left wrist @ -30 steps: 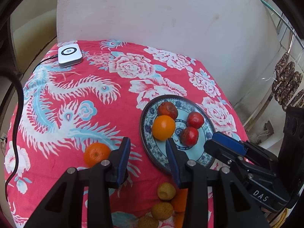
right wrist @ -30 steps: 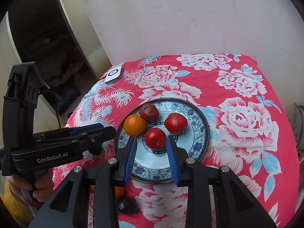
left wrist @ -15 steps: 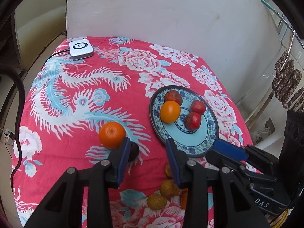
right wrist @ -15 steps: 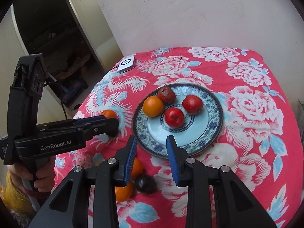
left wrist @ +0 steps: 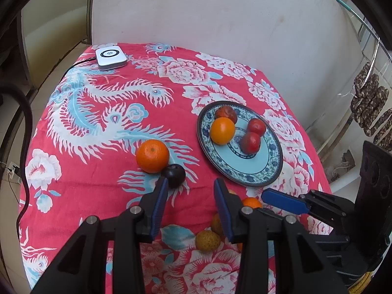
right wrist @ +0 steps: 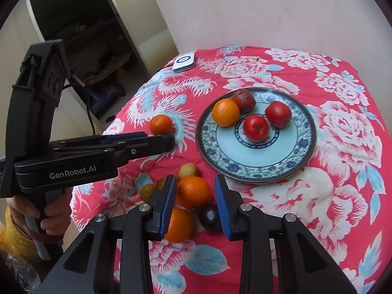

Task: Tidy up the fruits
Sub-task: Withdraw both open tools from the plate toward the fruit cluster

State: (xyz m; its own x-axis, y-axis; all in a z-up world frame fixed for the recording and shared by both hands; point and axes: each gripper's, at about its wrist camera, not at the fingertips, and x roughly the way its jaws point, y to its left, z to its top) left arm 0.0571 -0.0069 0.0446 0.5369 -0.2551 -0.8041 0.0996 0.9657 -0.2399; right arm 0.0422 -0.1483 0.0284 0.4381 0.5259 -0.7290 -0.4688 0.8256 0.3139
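At the lower centre of your left wrist view, your left gripper (left wrist: pixel 191 193) has its jaws wide apart with nothing between them, above the red floral cloth (left wrist: pixel 103 186) on the surface. Just beyond the left jaw sits a dark plum (left wrist: pixel 174 175), touching a loose orange (left wrist: pixel 152 156) to its upper left. Right of centre, the blue-rimmed plate (left wrist: pixel 254 169) carries an orange (left wrist: pixel 222 130), a wrinkled brownish fruit (left wrist: pixel 226 114) and two red apples (left wrist: pixel 250 142). A white device (left wrist: pixel 110 55) lies in the upper left.

In your right wrist view, your right gripper (right wrist: pixel 196 196) at lower centre also has its jaws wide, and an orange (right wrist: pixel 193 191) shows between them, not clamped. A second orange (right wrist: pixel 180 225) and another dark plum (right wrist: pixel 210 216) sit just below it, with small yellowish fruits (right wrist: pixel 187 170) to the upper left. The plate (right wrist: pixel 289 164) lies right of centre.
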